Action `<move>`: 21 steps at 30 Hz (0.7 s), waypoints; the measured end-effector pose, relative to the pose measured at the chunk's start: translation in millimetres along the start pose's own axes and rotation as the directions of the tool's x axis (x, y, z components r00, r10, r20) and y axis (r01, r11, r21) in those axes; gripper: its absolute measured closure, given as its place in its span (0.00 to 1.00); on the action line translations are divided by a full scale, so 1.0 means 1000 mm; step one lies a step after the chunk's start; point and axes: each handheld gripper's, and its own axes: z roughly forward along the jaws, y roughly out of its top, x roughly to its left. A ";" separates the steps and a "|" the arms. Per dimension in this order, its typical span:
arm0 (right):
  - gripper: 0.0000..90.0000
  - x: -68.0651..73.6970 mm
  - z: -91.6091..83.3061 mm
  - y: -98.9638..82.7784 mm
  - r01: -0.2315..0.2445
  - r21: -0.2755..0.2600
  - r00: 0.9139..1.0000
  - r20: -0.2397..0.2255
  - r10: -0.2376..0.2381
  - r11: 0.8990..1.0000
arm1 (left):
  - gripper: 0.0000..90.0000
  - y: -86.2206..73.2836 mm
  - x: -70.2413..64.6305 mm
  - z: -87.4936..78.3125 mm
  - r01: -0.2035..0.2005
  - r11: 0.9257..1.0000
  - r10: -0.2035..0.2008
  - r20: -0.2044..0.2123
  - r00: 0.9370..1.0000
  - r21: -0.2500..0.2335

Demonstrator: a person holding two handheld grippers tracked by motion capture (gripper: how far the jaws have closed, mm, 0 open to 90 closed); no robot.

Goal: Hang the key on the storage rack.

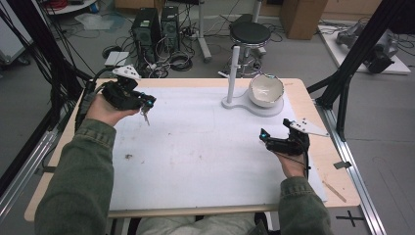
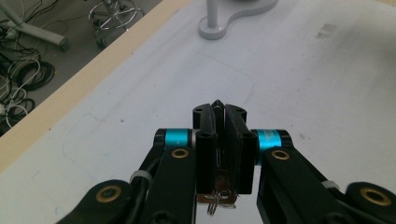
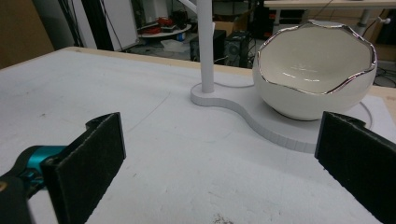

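Note:
My left gripper (image 1: 150,102) hovers over the left back part of the white mat, shut on a small metal key (image 1: 145,116) that dangles below its jaws. In the left gripper view the jaws (image 2: 219,111) are pressed together, and the key with its wire ring (image 2: 216,199) hangs under them. My right gripper (image 1: 272,133) rests low at the right side of the mat, its jaws wide apart with nothing between them (image 3: 219,158). Ahead of it stands a white egg-shaped bowl (image 3: 317,70) with a silver rim.
The bowl (image 1: 265,90) sits on a white stand base (image 1: 254,106) with an upright post (image 1: 234,66) at the back right of the mat. The white mat (image 1: 205,147) covers the wooden table (image 1: 327,161). Stool, computers and cables lie on the floor beyond.

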 end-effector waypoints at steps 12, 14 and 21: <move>0.01 -0.002 -0.001 -0.001 -0.009 -0.004 1.000 -0.005 0.009 1.000 | 0.92 0.029 -0.009 0.030 -0.036 0.999 0.035 0.022 0.999 0.015; 0.01 -0.003 -0.001 -0.001 -0.006 -0.004 1.000 -0.006 0.006 1.000 | 0.92 0.032 -0.010 0.034 -0.036 0.999 0.035 0.028 0.999 0.014; 0.01 -0.002 -0.004 -0.002 -0.014 -0.003 1.000 -0.007 0.014 1.000 | 0.92 0.044 -0.009 0.046 -0.028 1.000 0.028 0.023 0.999 0.011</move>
